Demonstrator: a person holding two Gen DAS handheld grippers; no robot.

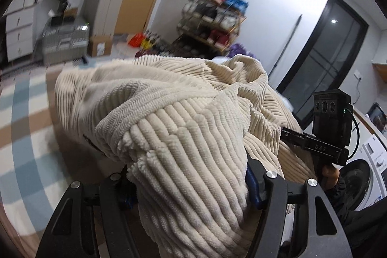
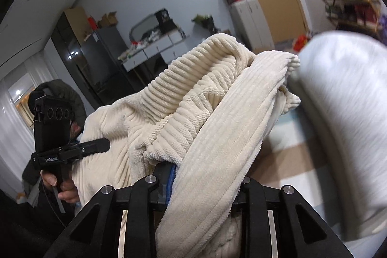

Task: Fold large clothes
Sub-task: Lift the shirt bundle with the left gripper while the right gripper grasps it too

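Striped rug (image 1: 26, 127) lies below while both grippers lift 1 cream corduroy garment (image 1: 183, 117) clear of it, likely to spread it: left gripper (image 1: 191, 187) clamps a thick bunch, right gripper (image 2: 200, 183) pinches a thinner fold.

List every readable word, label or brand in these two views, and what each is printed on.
"DAS": on the black bar of the right gripper, seen from the left wrist view.
"GenRobot.AI": on the body of the left gripper, seen from the right wrist view.
Dark print on the cream garment: folded over, unreadable.
Washing machine panel markings: too small to read.
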